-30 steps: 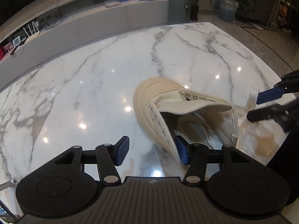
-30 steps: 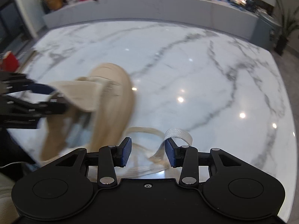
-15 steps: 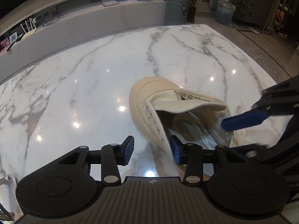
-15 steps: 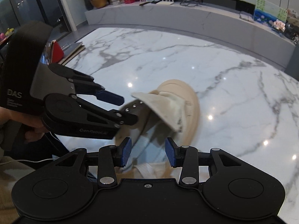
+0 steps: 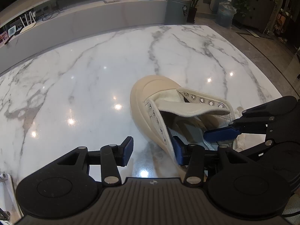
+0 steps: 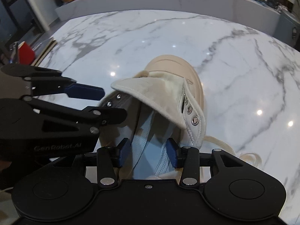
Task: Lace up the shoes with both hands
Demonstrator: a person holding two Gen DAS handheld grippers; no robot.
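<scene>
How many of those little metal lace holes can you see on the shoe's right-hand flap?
5 on that flap of the shoe, in a row from near the toe toward the ankle. More may hide beyond, near the right gripper.
</scene>
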